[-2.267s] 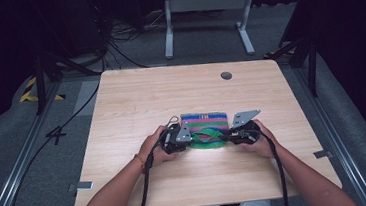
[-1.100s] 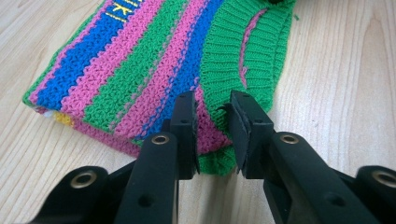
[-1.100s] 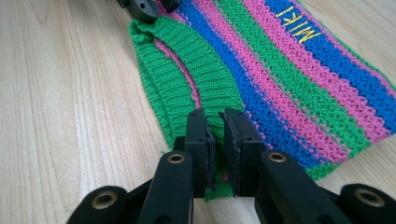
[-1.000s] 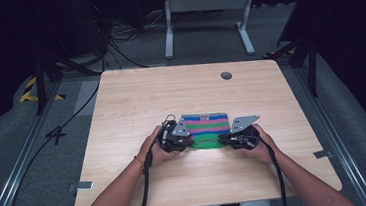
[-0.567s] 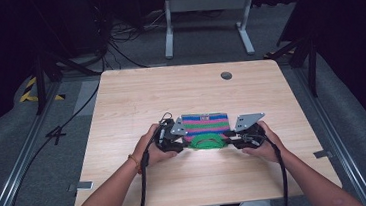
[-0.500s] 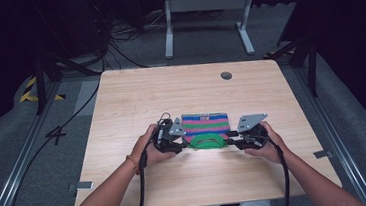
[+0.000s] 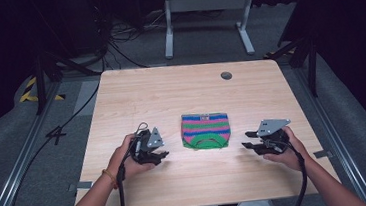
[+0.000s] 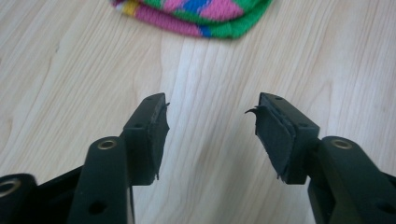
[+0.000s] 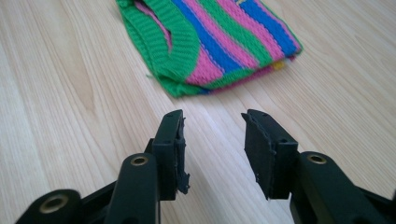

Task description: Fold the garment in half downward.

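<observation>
A small knitted garment (image 7: 206,130) with green, pink and blue stripes lies folded flat in the middle of the table; its edge shows at the top of the left gripper view (image 8: 201,16) and its green collar in the right gripper view (image 9: 210,44). My left gripper (image 7: 164,154) hovers to its left, my right gripper (image 7: 246,144) to its right, both clear of the cloth. Both pairs of jaws have just been opening and nothing is between them: left gripper (image 8: 210,135), right gripper (image 9: 212,144).
The light wooden table (image 7: 121,103) has a round cable hole (image 7: 226,75) near its far right. Beyond the far edge stands a grey metal frame (image 7: 203,11) with cables on the floor. Each gripper trails a black cable off the table's near edge.
Both grippers let go of the garment's sides and drew apart, left hand to the left, right hand to the right. The garment now lies folded and free between them.
</observation>
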A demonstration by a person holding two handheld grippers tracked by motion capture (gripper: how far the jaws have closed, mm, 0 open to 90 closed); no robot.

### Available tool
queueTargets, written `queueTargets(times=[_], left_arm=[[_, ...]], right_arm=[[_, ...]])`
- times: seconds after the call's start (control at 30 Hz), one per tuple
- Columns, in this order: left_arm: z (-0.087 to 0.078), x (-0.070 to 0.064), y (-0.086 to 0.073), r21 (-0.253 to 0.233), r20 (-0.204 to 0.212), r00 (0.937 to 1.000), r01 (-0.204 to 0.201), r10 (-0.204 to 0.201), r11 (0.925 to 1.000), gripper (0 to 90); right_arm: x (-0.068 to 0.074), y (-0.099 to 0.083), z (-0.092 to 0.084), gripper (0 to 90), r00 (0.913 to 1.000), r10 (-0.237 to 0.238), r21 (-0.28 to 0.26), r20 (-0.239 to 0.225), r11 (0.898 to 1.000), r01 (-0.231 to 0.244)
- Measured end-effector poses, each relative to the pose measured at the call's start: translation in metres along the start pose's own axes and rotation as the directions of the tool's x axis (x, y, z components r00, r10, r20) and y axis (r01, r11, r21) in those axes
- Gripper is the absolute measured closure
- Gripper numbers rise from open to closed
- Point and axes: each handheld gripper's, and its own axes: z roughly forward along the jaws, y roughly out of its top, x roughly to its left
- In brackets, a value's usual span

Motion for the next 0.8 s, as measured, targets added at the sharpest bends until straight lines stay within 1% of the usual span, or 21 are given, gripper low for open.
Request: queueTargets(times=[0.03,0.07,0.13,0.17,0.27,0.33,0.4,0.47,0.53,0.57,0.63,0.67,0.7,0.73,0.77,0.8], left_arm=[[-0.001,0.0,-0.004,0.005,-0.011,0.9999,0.006,-0.006,1.0,43.6],[-0.002,-0.001,-0.009,0.008,-0.016,0.9997,0.021,-0.021,0.9997,42.4],[-0.005,-0.001,-0.017,0.013,-0.011,0.9994,0.033,-0.032,0.9994,40.9],[-0.007,-0.002,-0.022,0.014,-0.018,0.9992,0.036,-0.035,0.9993,40.1],[-0.014,-0.001,-0.035,0.012,-0.018,0.9981,0.059,-0.059,0.9982,37.3],[-0.018,0.0,-0.043,0.011,-0.026,0.9974,0.067,-0.067,0.9977,35.1],[-0.021,0.001,-0.05,0.007,-0.033,0.9953,0.091,-0.091,0.9958,32.6],[-0.025,0.001,-0.058,0.002,-0.042,0.9937,0.104,-0.104,0.9946,30.7],[-0.027,0.002,-0.064,-0.007,-0.037,0.991,0.129,-0.129,0.9916,29.9],[-0.028,0.002,-0.068,-0.006,-0.042,0.9891,0.141,-0.141,0.99,29.7],[-0.029,0.003,-0.077,-0.011,-0.05,0.9867,0.154,-0.154,0.988,29.6],[-0.029,0.004,-0.079,-0.012,-0.044,0.9854,0.164,-0.165,0.9863,29.4],[-0.03,0.004,-0.083,-0.015,-0.036,0.9821,0.185,-0.185,0.9827,29.2],[-0.031,0.005,-0.088,-0.026,-0.025,0.9778,0.207,-0.208,0.9779,28.4],[-0.032,0.006,-0.09,-0.031,-0.02,0.9761,0.216,-0.216,0.976,28.2],[-0.034,0.007,-0.093,-0.04,-0.019,0.9715,0.235,-0.236,0.9711,28.1]], right_arm=[[-0.001,-0.003,-0.002,57.4,1.0,0.001,0.004,0.008,1.0,-0.001],[-0.002,-0.005,-0.003,56.6,0.9998,-0.002,0.008,0.017,1.0,0.002],[-0.003,-0.011,-0.006,53.0,0.9995,0.013,0.01,0.029,1.0,-0.013],[-0.005,-0.014,-0.007,52.3,0.9992,0.017,0.008,0.036,1.0,-0.017],[-0.008,-0.027,-0.011,48.6,0.9977,0.027,0.012,0.062,1.0,-0.028],[-0.009,-0.034,-0.014,47.1,0.9967,0.046,0.011,0.066,0.999,-0.047],[-0.011,-0.044,-0.019,45.0,0.9948,0.067,0.011,0.076,0.998,-0.068],[-0.014,-0.054,-0.024,43.7,0.9924,0.088,0.008,0.087,0.996,-0.089],[-0.015,-0.065,-0.031,42.2,0.9885,0.117,0.004,0.095,0.993,-0.118],[-0.016,-0.069,-0.033,41.6,0.9873,0.122,-0.001,0.102,0.992,-0.123],[-0.017,-0.078,-0.038,40.2,0.9814,0.156,-0.01,0.112,0.988,-0.156],[-0.018,-0.084,-0.042,39.1,0.978,0.174,-0.018,0.115,0.985,-0.173],[-0.018,-0.088,-0.044,38.5,0.9758,0.187,-0.027,0.113,0.982,-0.185],[-0.019,-0.092,-0.046,37.9,0.9714,0.21,-0.035,0.111,0.978,-0.207],[-0.02,-0.097,-0.049,37.1,0.9659,0.23,-0.04,0.119,0.973,-0.227],[-0.02,-0.1,-0.05,35.7,0.9634,0.237,-0.04,0.126,0.972,-0.233]])
